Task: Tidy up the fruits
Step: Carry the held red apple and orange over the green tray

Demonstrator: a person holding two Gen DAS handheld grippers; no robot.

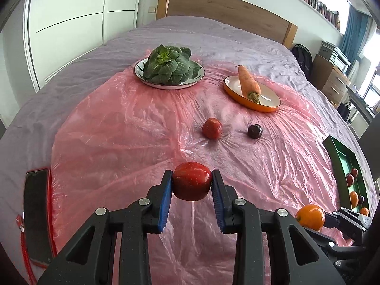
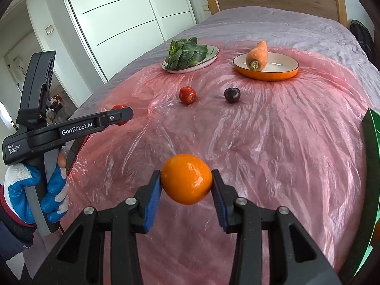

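Red apple (image 1: 192, 184) sits clamped in the left tool (image 1: 192, 185), lifted above the pink plastic sheet (image 1: 118, 130) on the bed. At its three o'clock, the right tool (image 2: 186, 182) grips an orange (image 2: 186, 182).

crinkled glossy pink plastic sheet (image 1: 133, 137), matt wrinkled lilac cloth bedspread (image 1: 213, 35), shiny smooth red apple (image 1: 192, 184), glossy round orange (image 2: 186, 182), ribbed blue rubbery gripper pads (image 1: 165, 201), matt wooden headboard (image 1: 225, 7)
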